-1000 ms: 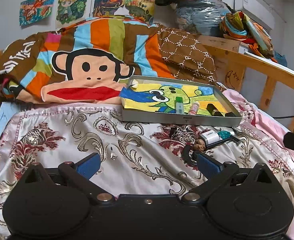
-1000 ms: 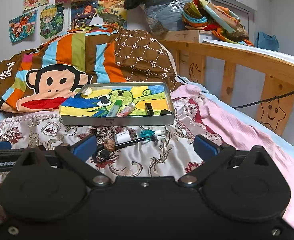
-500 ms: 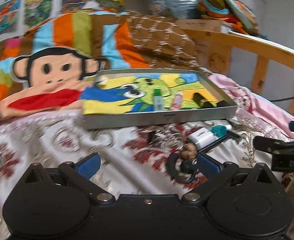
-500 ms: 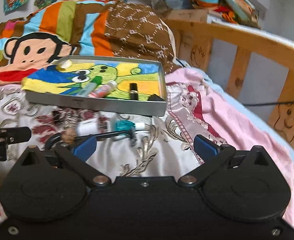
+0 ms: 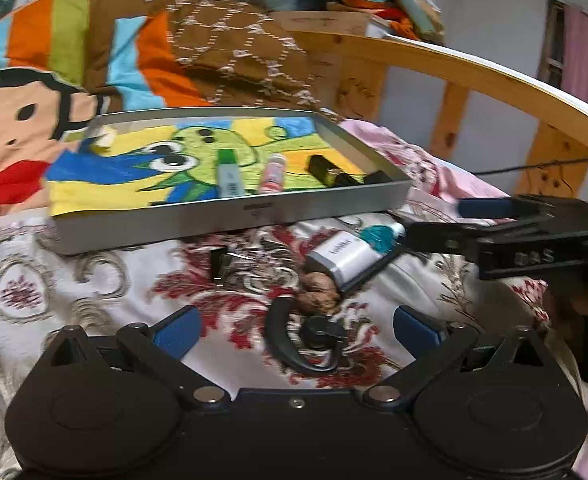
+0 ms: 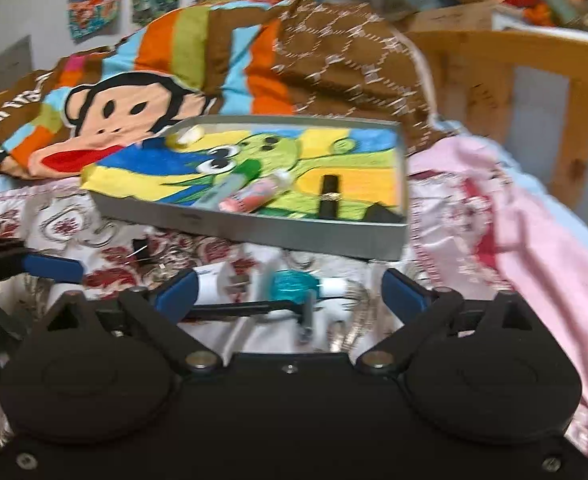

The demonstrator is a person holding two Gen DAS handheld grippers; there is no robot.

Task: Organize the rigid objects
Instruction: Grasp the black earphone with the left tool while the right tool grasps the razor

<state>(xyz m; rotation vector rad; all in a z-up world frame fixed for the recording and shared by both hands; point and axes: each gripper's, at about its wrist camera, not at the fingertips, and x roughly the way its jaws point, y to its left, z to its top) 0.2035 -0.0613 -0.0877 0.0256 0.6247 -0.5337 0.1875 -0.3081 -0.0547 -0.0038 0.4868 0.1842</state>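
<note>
Blue-padded, the left gripper (image 5: 295,328) gapes wide and empty around a black earhook (image 5: 305,338) at lower centre. The right gripper (image 6: 288,292), equally wide and empty, straddles a teal bottle (image 6: 294,285). Beyond, mid-frame, a grey tray (image 5: 230,222) holds small tubes.

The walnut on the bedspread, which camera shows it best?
Left wrist view: the walnut lies in plain sight between the white charger and black earhook. The right wrist view doesn't show it.
</note>
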